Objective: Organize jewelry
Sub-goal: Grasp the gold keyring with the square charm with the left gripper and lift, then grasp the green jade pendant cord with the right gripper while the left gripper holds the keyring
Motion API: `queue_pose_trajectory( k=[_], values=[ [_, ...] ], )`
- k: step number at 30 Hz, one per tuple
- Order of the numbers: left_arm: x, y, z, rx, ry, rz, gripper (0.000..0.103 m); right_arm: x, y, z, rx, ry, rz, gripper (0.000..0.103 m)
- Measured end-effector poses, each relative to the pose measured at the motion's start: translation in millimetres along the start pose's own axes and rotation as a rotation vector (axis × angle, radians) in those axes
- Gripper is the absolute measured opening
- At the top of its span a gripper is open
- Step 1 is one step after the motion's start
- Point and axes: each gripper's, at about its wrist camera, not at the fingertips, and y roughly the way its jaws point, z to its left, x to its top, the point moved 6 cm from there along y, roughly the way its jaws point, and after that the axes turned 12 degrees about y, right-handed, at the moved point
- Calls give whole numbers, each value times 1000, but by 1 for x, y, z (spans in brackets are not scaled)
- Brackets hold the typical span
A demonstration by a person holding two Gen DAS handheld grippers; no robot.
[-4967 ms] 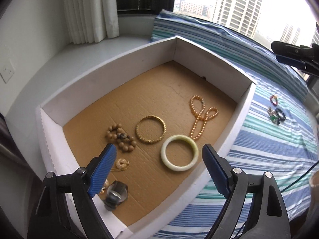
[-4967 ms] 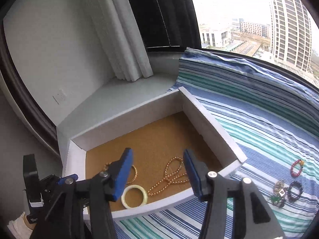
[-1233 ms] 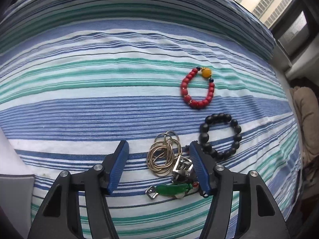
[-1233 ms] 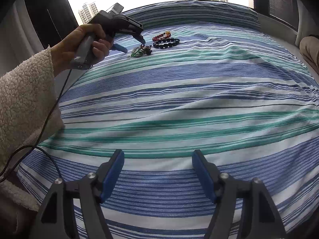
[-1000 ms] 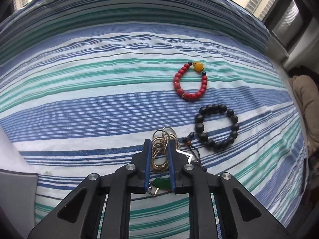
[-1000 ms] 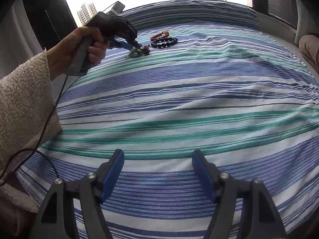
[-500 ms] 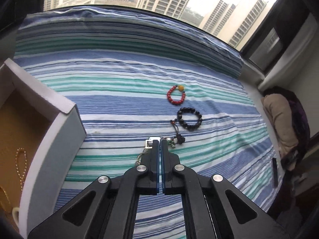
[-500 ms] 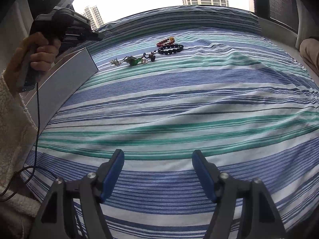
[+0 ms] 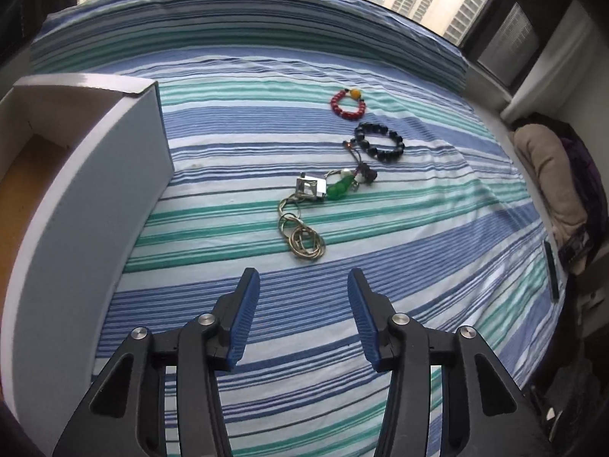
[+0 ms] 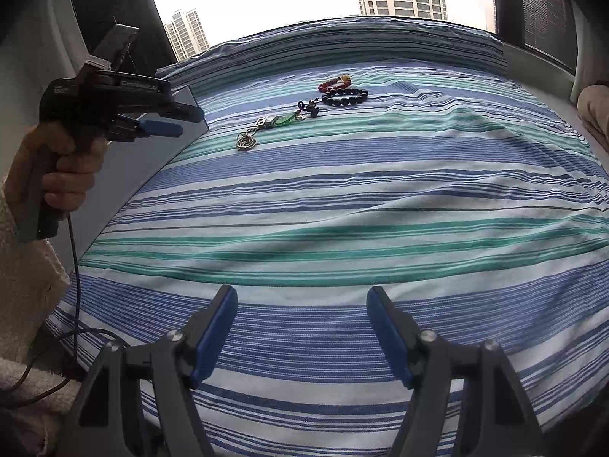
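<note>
On the striped bedspread lie a bunch of linked gold rings point(image 9: 302, 236), a silver clasp with a green charm point(image 9: 323, 187), a black bead bracelet point(image 9: 378, 142) and a red bead bracelet point(image 9: 348, 104). My left gripper point(image 9: 302, 297) is open and empty, held above the bed just short of the gold rings. The white box point(image 9: 95, 175) with a brown floor stands to its left. My right gripper point(image 10: 302, 327) is open and empty, low over the bed, far from the jewelry point(image 10: 289, 122). The left gripper also shows in the right wrist view point(image 10: 167, 122).
The striped bedspread point(image 10: 380, 198) covers the whole surface. A window with tower blocks is behind the bed. Beige and purple clothing point(image 9: 555, 175) lies off the bed's right edge. A cable point(image 10: 72, 266) hangs from the left gripper's handle.
My left gripper shut on the gold rings, dragged the chained jewelry toward the box, then opened; the rings now lie on the bed, stretched out from the clasp. The right gripper stayed still.
</note>
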Motion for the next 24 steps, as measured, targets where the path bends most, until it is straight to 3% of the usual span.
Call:
queue_pose_trajectory(
  k=[3,5,7,8,9,10,19,24],
  values=[
    [9,34,-9,34,37,10,56,-2,-3,-1,-6,-3,-1,72],
    [18,54,-10,97,53,7,61,-3,-4,-5,-12,3,1,72],
    [21,69,-9,130,61,4,59,-3,-5,-8,-18,9,0,72],
    [22,70,-9,154,64,-19,45,-2,-5,-10,-20,13,-2,72],
    [22,70,-9,164,71,-32,17,-1,-6,-12,-22,17,-4,72],
    [20,68,-10,146,75,-35,17,-1,-7,-15,-24,21,-7,72],
    [-28,-9,-2,20,38,-83,14,-1,-1,-23,-26,61,-1,72],
    [-82,-44,7,1,12,-40,14,-1,-3,-13,-17,40,-12,72]
  ],
)
